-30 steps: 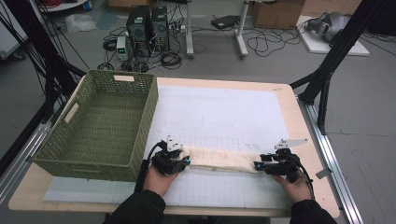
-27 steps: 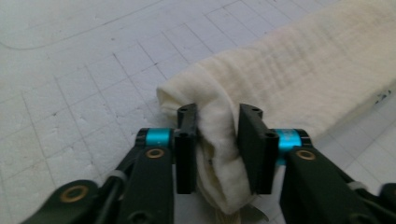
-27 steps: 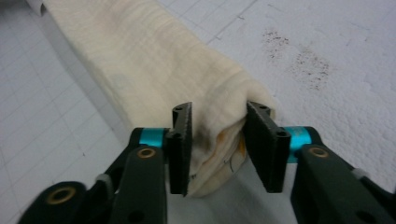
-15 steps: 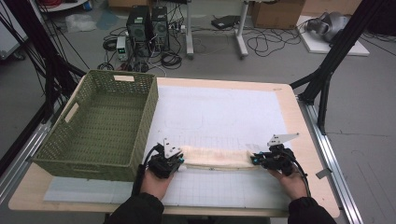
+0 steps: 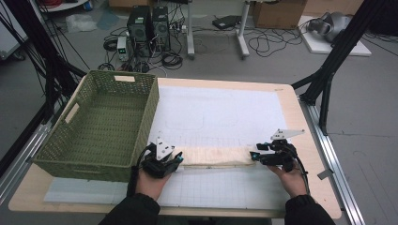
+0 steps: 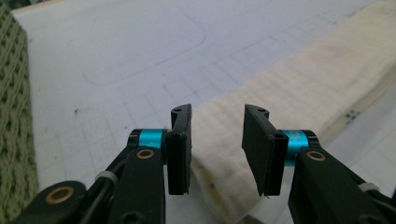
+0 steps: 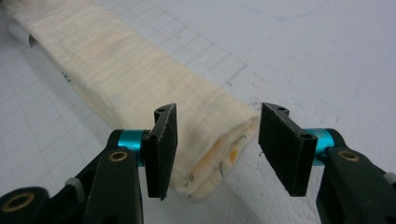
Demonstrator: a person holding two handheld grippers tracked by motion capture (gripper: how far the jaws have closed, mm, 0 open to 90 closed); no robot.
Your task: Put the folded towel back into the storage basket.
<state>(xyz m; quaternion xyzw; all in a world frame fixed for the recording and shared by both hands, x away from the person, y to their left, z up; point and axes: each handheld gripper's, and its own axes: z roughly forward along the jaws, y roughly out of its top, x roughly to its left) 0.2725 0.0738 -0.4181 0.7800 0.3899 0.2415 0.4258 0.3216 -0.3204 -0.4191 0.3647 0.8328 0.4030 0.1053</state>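
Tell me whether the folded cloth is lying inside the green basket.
No: the high view shows the folded cloth lying flat on the white mat, to the right of the green basket.

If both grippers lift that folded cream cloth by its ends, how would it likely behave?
The folded cream cloth looks soft and layered at its end, so it would probably sag in the middle. It lies flat on the white mat and seems unlikely to roll. Its woven surface should grip well between the open left gripper and right gripper.

Both forearms in dark sleeves reach in from the near edge. The left black two-jaw gripper (image 5: pixel 177 158) and the right black two-jaw gripper (image 5: pixel 254 156) point inward toward each other; their jaws have just been opening and now stand apart, gripping nothing.
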